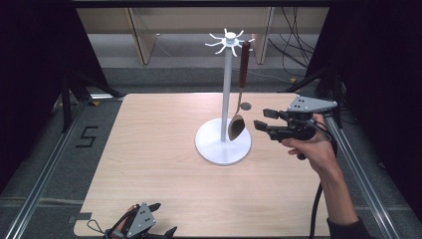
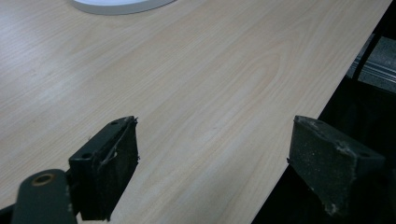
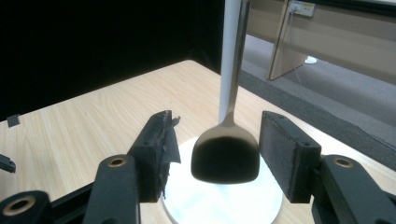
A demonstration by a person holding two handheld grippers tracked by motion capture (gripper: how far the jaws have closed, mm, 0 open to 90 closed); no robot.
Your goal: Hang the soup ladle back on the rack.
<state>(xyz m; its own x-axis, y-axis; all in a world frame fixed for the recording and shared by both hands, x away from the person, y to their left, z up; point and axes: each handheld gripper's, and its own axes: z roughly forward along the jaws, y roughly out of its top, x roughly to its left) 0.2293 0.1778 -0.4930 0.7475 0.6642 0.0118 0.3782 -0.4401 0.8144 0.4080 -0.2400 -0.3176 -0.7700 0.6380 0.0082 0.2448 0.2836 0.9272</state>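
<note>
Spoon: hung from hook of white stand, red handle up, bowl low over round base, toward desk far right.
Right gripper: level, just right of bowl; fingers released, apart either side of bowl, no contact visible.
Left gripper: at desk near edge, left of middle; fingers spread, nothing between.
</note>
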